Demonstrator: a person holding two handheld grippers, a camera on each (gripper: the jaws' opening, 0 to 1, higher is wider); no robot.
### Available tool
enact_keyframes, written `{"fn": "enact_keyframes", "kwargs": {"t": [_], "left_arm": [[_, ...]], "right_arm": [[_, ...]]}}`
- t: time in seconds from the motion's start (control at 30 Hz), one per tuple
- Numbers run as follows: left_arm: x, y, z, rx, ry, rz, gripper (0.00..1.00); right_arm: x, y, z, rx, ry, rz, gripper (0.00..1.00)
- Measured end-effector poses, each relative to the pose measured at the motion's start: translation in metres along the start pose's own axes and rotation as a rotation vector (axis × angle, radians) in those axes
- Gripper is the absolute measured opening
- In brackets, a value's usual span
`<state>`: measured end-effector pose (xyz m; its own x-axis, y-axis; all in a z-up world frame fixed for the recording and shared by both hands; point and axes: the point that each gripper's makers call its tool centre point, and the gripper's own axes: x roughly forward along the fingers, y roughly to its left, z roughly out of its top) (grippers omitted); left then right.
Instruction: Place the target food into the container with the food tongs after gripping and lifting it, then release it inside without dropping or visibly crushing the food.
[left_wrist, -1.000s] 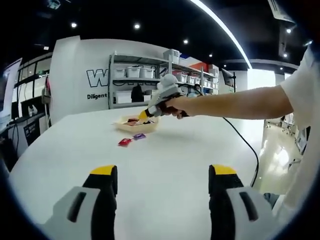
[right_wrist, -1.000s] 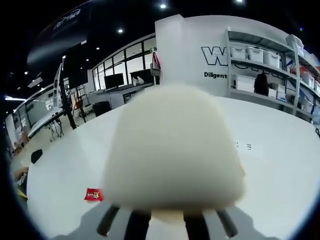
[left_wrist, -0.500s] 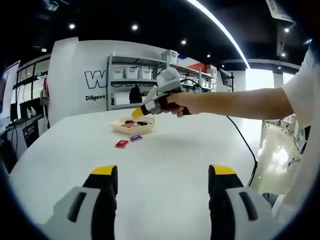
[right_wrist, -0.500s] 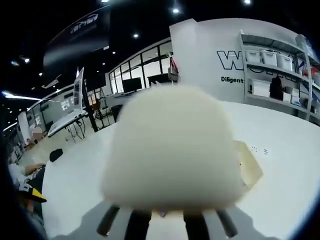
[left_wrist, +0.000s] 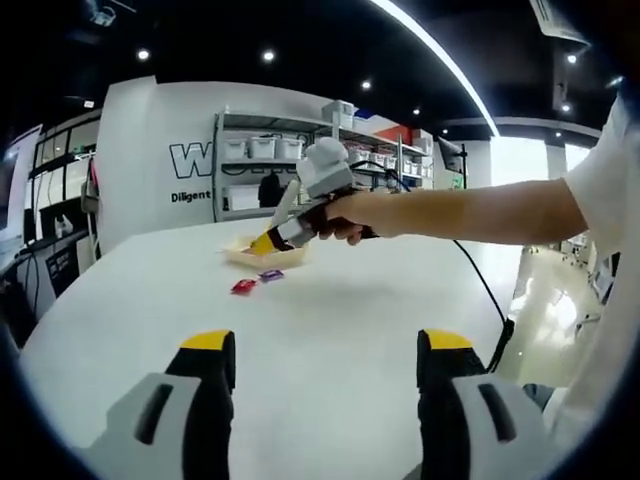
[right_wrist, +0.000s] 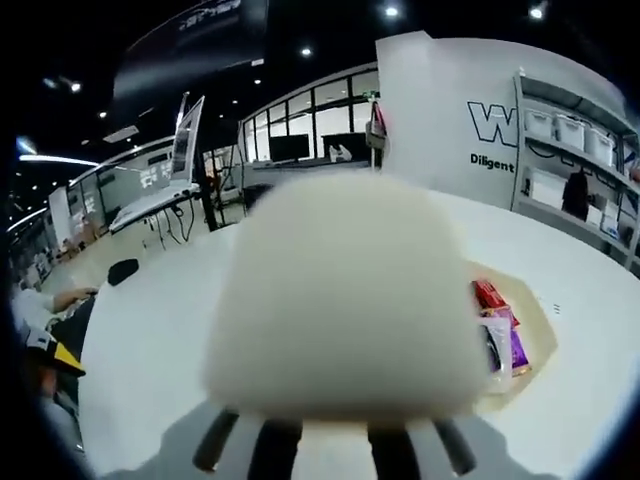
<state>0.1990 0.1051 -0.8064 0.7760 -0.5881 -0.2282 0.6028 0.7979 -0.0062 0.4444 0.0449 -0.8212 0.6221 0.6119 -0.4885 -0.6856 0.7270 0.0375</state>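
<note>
We hold the tongs (left_wrist: 268, 238) over the tray (left_wrist: 262, 257), but we cannot tell if they hold food.

Tray (left_wrist: 262, 258) on table (left_wrist: 330, 330) — wrappers (left_wrist: 244, 286) probably just before it.

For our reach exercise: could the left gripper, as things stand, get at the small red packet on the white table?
Probably yes. The left gripper is open, bare white table lies between it and the small red packet, and the right gripper hangs beyond, over the shallow beige tray.
</note>
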Motion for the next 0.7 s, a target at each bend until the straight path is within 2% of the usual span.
{"fn": "enact_keyframes", "kwargs": {"t": [0.17,0.27,0.5,0.7], "left_arm": [[-0.004,0.003,0.000,-0.004,-0.003,0.011,0.73],[-0.005,0.005,0.000,-0.001,0.000,0.018,0.73],[-0.004,0.008,0.001,-0.001,0.006,0.027,0.73],[-0.002,0.005,0.001,0.007,0.015,0.027,0.73]], "right_arm": [[0.002,-0.010,-0.006,0.015,0.014,0.004,0.17],[0.004,-0.010,-0.011,-0.010,0.023,0.021,0.17],[0.007,-0.016,-0.015,-0.043,0.007,0.029,0.17],[0.010,-0.023,-0.019,-0.035,0.004,0.036,0.18]]}}
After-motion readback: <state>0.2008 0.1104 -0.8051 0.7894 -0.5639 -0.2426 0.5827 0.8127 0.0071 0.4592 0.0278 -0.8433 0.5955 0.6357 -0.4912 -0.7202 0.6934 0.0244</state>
